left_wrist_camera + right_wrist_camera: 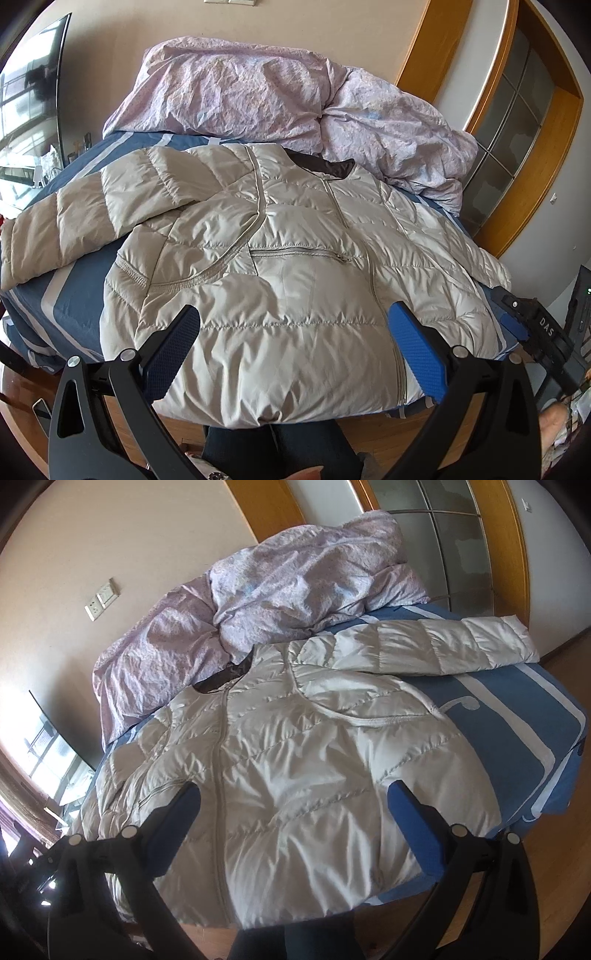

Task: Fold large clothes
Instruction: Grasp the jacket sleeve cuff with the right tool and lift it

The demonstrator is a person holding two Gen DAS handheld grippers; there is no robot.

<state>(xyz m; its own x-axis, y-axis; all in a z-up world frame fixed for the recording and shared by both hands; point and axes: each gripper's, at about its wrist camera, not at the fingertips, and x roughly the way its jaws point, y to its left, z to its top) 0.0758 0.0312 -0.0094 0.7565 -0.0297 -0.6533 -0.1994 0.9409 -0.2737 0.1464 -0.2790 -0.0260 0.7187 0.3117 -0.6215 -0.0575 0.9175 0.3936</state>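
Jacket: one pale quilted puffer jacket [280,258] lies front-up on the bed, zipped, collar toward the wall, hem hanging just over the near edge; one sleeve stretches out to the left side in the left wrist view, and the right wrist view shows a sleeve reaching toward the right.
Bed: one, with a blue sheet [517,731] marked by white stripes.
Duvet: one crumpled lilac duvet [280,92] heaped against the wall, just behind the jacket's collar.
Left gripper: the left gripper [293,343] hovers above the jacket's hem, aimed along the bed; its two blue-padded fingers [417,354] stand wide apart, holding nothing.
Right gripper: the right gripper [293,823] hangs over the lower front of the jacket at a slanted angle, fingers [413,830] spread wide and empty.
Person: two dark-trousered legs [280,450] stand at the bed's foot.
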